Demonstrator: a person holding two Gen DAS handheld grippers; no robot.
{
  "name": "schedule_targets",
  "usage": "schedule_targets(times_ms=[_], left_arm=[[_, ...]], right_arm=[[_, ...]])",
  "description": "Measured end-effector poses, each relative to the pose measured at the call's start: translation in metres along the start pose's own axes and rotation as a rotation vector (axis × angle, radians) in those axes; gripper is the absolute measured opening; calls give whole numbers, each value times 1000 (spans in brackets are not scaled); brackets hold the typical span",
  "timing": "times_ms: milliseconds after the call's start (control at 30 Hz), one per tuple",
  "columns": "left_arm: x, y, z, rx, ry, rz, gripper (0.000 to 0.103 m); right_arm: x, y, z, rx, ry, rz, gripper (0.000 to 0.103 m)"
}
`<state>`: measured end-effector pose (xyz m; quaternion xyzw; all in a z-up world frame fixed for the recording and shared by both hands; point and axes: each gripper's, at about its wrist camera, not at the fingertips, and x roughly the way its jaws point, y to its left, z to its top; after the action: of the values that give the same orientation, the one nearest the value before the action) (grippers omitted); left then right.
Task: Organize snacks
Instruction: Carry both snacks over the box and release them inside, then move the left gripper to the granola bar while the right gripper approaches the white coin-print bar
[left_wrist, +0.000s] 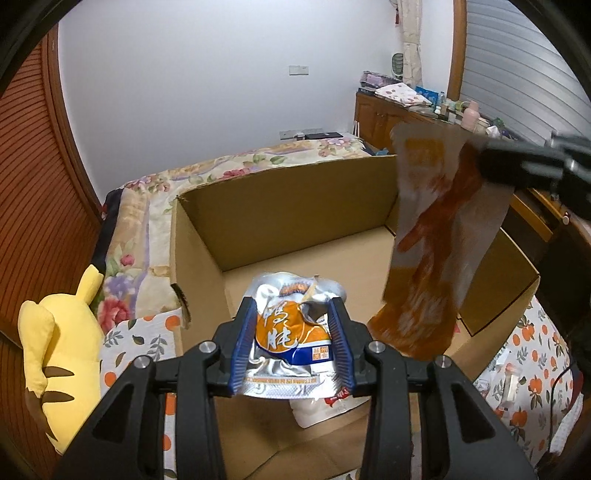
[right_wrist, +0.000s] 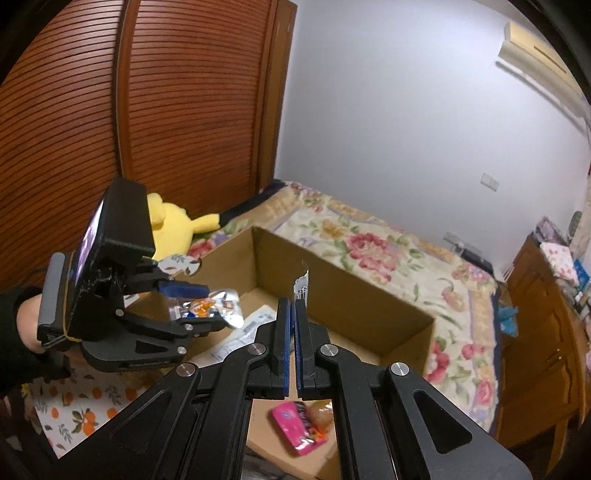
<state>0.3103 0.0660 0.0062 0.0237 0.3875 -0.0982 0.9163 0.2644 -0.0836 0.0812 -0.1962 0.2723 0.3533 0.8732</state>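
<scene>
At far left in the left wrist view we see a yellow plush toy (left_wrist: 55, 354) lying against the slatted wooden wardrobe (left_wrist: 33, 206), soft and rounded, beside the flower-patterned bed quilt (left_wrist: 136, 229). Next we meet the left hand-held gripper (left_wrist: 291, 343), its blue ribbed pads closed at a moderate width on a crinkled silver-and-orange foil packet (left_wrist: 291, 332), held over the near edge of the open cardboard box (left_wrist: 280, 206). The box is plain corrugated board with stiff upright walls and a flat bare floor; a pale pouch (left_wrist: 317, 410) shows under the gripped packet, and whether it rests inside the box we cannot tell. Further right hangs a long, thin orange-and-white sachet (left_wrist: 436, 236), limp and blurred, pinched at its top edge by the right hand-held gripper (right_wrist: 294, 343), whose jaws stand almost together on it. In the right wrist view a pink wrapper (right_wrist: 295, 428) lies below that gripper on cardboard. We judge the step in hand to be carrying both snacks over the box; the next move calls for lowering each inside the walls and opening the jaws, the light sachet being liable to flutter or cling.
</scene>
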Motion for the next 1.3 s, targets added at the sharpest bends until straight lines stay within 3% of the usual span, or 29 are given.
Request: schedule_targets(times_ms=[433, 867, 1067, 1167, 1300], left_arm=[[-13, 13, -9, -36, -26, -8, 41], [-59, 10, -34, -42, -104, -24, 57], [-79, 5, -52, -42, -125, -25, 63], [-88, 1, -63, -45, -139, -22, 70], [-94, -2, -78, -48, -139, -30, 71]], right_arm=[[39, -2, -29, 147, 35, 63, 0], [46, -35, -75, 227, 137, -39, 5], [28, -41, -86, 238, 124, -83, 31], [10, -38, -89, 240, 100, -99, 34], [-24, -28, -99, 244, 56, -113, 45]])
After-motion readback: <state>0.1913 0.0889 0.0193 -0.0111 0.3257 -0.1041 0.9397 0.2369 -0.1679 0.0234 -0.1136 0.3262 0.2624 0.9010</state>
